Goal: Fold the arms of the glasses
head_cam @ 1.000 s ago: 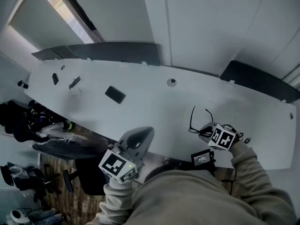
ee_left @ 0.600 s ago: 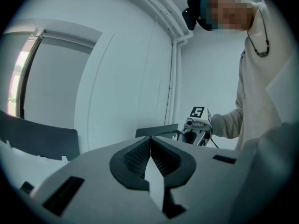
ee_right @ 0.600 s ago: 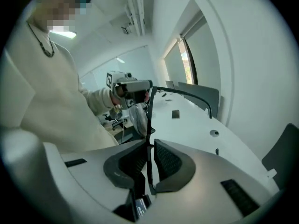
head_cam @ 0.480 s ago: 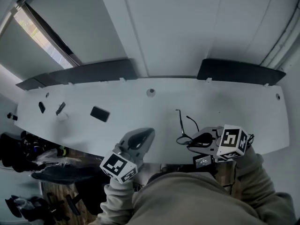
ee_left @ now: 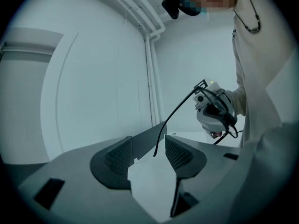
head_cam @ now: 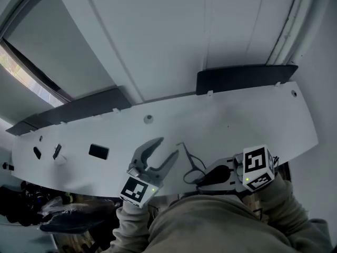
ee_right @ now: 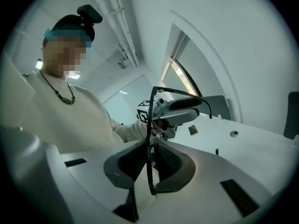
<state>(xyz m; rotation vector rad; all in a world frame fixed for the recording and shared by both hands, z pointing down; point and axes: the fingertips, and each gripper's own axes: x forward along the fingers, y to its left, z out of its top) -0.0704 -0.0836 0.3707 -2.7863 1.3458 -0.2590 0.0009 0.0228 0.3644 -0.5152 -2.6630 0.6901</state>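
Glasses [head_cam: 190, 165] with a thin dark frame are held clear of the white worktop [head_cam: 237, 120], near its front edge, between the two grippers. The right gripper [head_cam: 204, 179] is closed on them: in the right gripper view the frame [ee_right: 150, 139] is seen pinched edge-on between the two ribbed pads, with one arm stretched out toward the left gripper [ee_right: 175, 111]. The left gripper [head_cam: 166, 148] is opening, its jaws spread wide. In the left gripper view the curved tip of that arm [ee_left: 161, 134] is seen hanging in the gap between the pads, touched by neither. A small black object [head_cam: 98, 152] is seen lying on the worktop well off to the left.
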